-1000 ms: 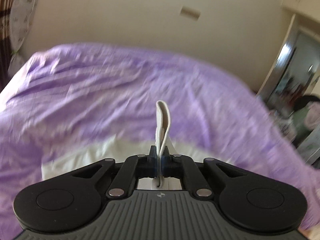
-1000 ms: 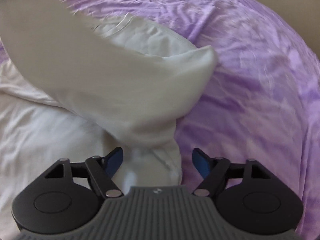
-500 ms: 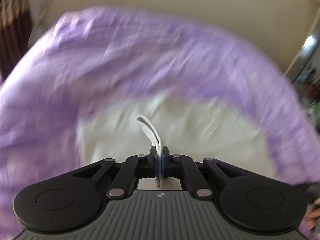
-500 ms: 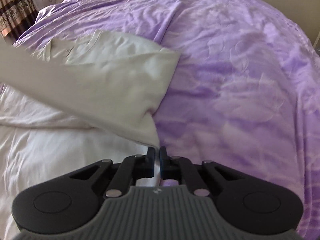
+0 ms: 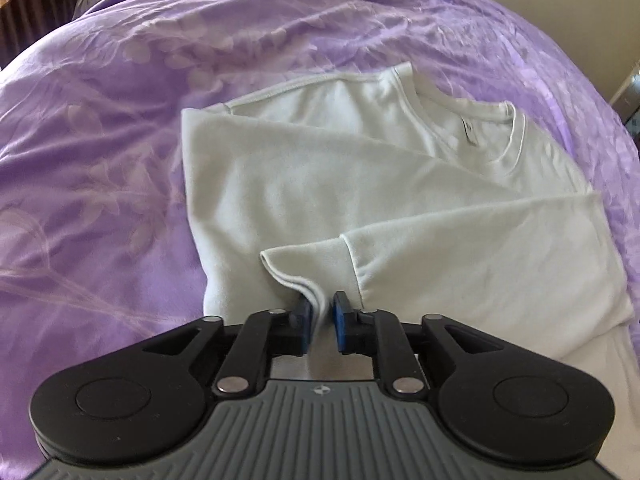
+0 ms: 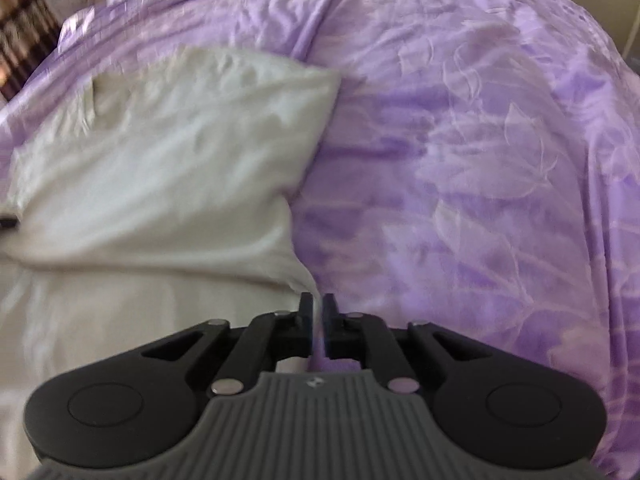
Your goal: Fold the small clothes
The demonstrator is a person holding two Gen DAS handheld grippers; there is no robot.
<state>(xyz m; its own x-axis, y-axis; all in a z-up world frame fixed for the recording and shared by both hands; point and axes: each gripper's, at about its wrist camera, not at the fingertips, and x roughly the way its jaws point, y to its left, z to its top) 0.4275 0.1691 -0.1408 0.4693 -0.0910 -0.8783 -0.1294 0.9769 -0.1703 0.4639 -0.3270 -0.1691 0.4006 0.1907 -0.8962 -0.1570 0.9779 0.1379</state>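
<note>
- Since the earlier frames, the left-wrist view has dropped from the wall and the far bed to a close look down on the garment, and the sleeve that hung in the air now lies flat across the body.
- Ahead of both tongs spreads the wrinkled purple bedspread with a pale leaf pattern [image 5: 120, 168], filling most of each view.
- On it, straight ahead of the left tongs, lies the white long-sleeved cotton shirt [image 5: 320, 184], neckline at the far end, both sleeves folded across the chest.
- From the right tongs the same shirt lies ahead and to the left, blurred, its near edge just beyond the tips.
- Nearest the left tongs is the white sleeve cuff [image 5: 304, 268], its edge hanging between the blue pads.
- Left tongs [image 5: 320, 316]: jaws have just been opening and stand slightly apart, the cuff loose between them.
- Right tongs [image 6: 318, 312]: jaws have just parted to a narrow slit, nothing pinched between them.
</note>
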